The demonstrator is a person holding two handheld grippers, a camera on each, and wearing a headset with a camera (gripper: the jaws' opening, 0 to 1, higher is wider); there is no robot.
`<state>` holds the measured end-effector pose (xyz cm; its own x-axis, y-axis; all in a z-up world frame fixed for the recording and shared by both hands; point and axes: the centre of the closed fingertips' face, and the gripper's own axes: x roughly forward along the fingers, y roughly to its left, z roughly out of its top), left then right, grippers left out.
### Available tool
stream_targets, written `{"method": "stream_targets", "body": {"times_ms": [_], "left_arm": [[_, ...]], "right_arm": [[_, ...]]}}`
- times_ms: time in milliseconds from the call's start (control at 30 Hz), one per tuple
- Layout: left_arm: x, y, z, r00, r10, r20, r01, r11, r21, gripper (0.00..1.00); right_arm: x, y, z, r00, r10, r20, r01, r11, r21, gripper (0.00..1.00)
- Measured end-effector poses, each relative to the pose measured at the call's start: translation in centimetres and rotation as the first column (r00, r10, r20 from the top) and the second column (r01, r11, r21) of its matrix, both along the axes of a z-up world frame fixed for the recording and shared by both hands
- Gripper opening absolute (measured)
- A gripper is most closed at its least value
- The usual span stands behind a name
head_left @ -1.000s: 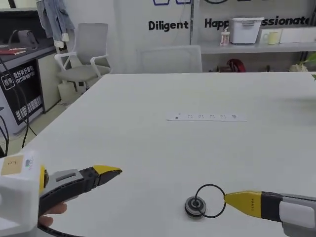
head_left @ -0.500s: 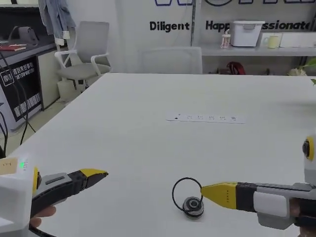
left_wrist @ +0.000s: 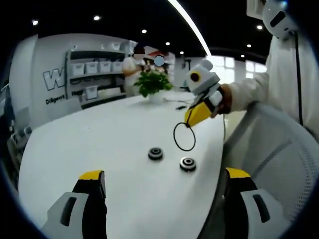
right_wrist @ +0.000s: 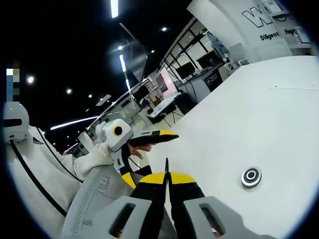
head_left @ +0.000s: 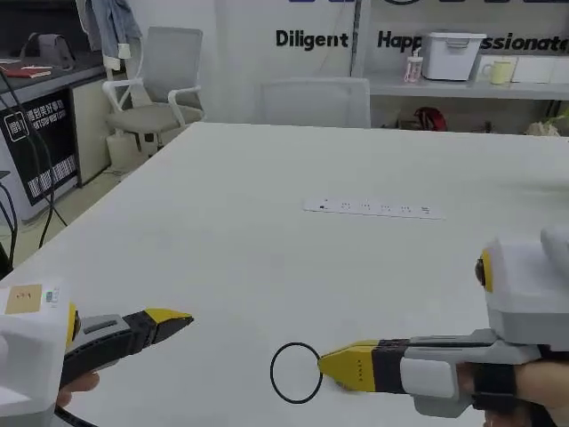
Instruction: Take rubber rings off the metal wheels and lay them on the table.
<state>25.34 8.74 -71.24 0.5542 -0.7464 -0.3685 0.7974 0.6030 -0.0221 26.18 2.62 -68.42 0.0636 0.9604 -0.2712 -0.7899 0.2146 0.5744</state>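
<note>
Two metal wheels [left_wrist: 155, 154] lie side by side on the table [head_left: 267, 222], apart from the black rubber ring [head_left: 295, 372] pinched in the clenched right gripper [head_left: 324, 365]; left gripper [head_left: 182, 318] stands released, jaws spread, empty.

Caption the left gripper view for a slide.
Right claw holds a ring near two wheels on the table.

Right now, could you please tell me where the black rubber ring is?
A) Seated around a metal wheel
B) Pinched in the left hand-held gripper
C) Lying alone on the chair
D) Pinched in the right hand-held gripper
D: the rubber ring is pinched between the shut jaws of the right hand-held gripper, apart from both metal wheels.
</note>
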Motion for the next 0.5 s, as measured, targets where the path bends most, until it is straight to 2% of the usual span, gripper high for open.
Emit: {"method": "stream_targets", "body": {"times_ms": [133, 500], "left_arm": [[-0.1, 0.1, -0.3, 1.0, -0.003, -0.007, 0.003, 1.0, -0.001, 1.0], [-0.1, 0.4, -1.0, 1.0, 0.0, -0.021, 0.0, 1.0, -0.024, 1.0]], "right_arm": [[0.4, 0.3, -0.9, 1.0, 0.006, -0.011, -0.006, 1.0, -0.023, 0.0], [0.2, 1.0, -3.6, 0.999, 0.023, -0.045, -0.027, 0.996, -0.084, 0.0]]}}
